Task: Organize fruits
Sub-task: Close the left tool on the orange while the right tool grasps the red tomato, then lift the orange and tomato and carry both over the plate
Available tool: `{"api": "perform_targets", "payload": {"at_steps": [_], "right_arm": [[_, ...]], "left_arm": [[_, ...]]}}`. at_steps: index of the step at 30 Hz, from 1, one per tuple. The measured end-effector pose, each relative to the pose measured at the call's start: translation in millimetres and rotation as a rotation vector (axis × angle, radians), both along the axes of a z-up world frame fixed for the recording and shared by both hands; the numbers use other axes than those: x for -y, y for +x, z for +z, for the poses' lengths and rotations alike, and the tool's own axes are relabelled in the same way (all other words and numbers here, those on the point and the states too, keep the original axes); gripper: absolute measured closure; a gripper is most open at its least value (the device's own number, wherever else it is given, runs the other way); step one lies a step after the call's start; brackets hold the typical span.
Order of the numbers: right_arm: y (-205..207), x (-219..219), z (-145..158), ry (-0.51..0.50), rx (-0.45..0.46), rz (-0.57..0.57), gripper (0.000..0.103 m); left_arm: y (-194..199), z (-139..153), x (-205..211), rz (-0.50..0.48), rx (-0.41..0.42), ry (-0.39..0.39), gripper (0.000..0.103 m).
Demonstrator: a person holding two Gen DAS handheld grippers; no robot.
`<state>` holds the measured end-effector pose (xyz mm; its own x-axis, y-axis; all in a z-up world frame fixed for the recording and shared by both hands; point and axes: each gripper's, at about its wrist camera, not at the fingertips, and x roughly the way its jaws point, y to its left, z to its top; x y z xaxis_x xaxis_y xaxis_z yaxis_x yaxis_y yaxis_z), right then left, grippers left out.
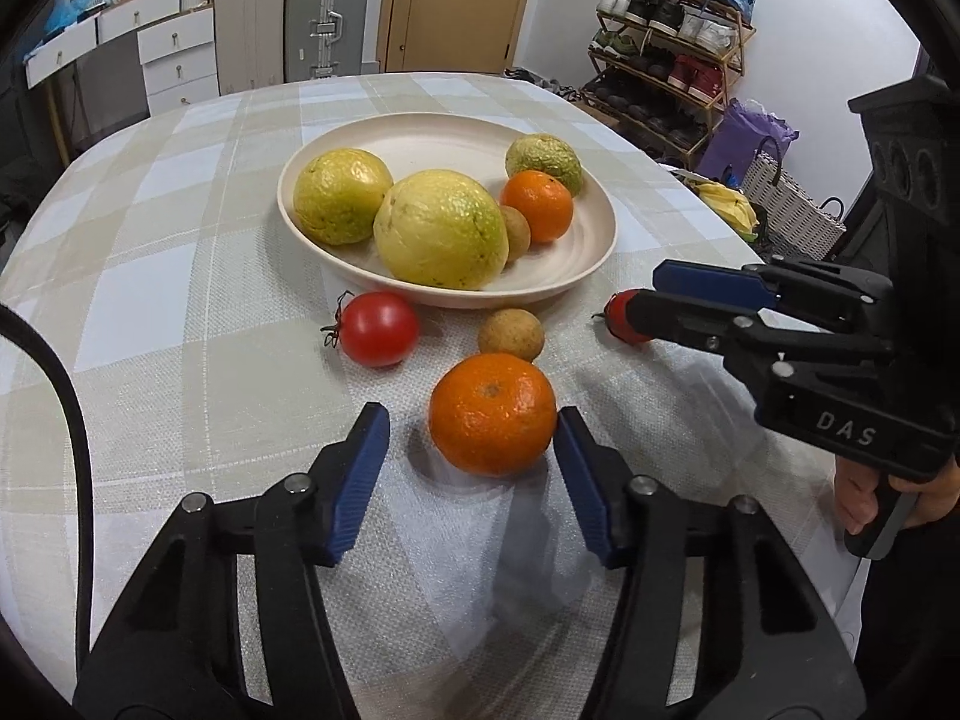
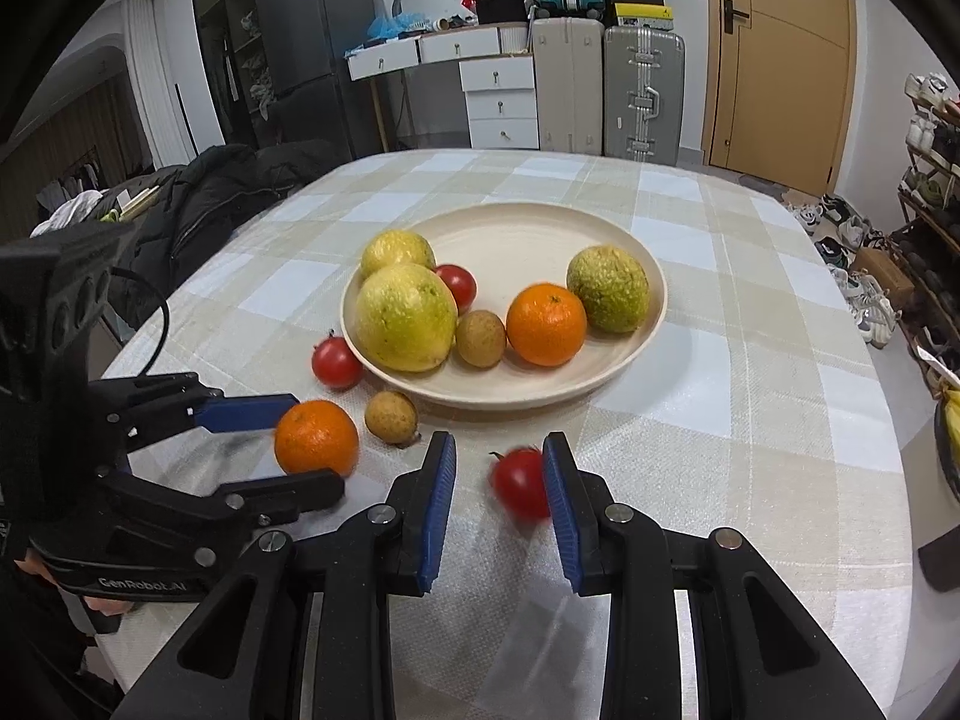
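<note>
Your left gripper [image 1: 471,468] stands released around a round, dimpled mandarin [image 1: 492,413] on the woven checked tablecloth [image 1: 180,312] — stem scar up. Your right gripper [image 2: 498,504], also released, straddles a smooth small tomato [image 2: 521,483], stem pointing left, touching its right finger — near the cream plate [image 2: 600,384].

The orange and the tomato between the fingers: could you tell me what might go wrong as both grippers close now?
1. The orange sits against one pad of the open left gripper, with a gap at the other; closing could roll it toward the longan.
2. The tomato is likewise off-centre in the open right gripper and looks blurred, perhaps moving; it may slip or bruise.
3. The grippers are close together and could collide on the way to the plate.
</note>
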<state>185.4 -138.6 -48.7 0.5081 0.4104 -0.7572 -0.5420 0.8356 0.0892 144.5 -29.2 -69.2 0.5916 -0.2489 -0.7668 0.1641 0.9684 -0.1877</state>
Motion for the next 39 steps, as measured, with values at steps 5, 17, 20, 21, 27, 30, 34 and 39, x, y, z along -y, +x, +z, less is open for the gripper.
{"api": "perform_targets", "payload": {"at_steps": [5, 17, 20, 21, 27, 30, 34, 39], "right_arm": [[6, 15, -6, -0.002, -0.028, -0.015, 0.072], [10, 10, -20, -0.040, -0.061, -0.010, 0.072], [8, 2, -23, -0.058, -0.055, 0.004, 0.072], [7, 0, -23, -0.071, -0.045, 0.007, 0.073], [4, 1, -20, -0.066, -0.030, 0.012, 0.076], [4, 4, -15, -0.042, -0.020, 0.000, 0.076], [4, 10, -5, 0.011, -0.001, -0.014, 0.076], [4, 14, 6, 0.076, 0.022, -0.034, 0.076]], "left_arm": [[1, 0, 0, 0.000, 0.000, -0.002, 0.049], [0, 1, 5, -0.035, 0.007, -0.014, 0.065], [0, 1, 2, -0.029, 0.009, -0.025, 0.065], [-1, 2, 1, -0.027, 0.014, -0.029, 0.065], [-6, 12, -1, -0.023, 0.064, -0.029, 0.066], [-8, 17, -4, -0.013, 0.085, -0.024, 0.066], [-12, 26, -9, 0.005, 0.115, -0.019, 0.066], [-12, 36, -14, 0.026, 0.147, -0.014, 0.066]]}}
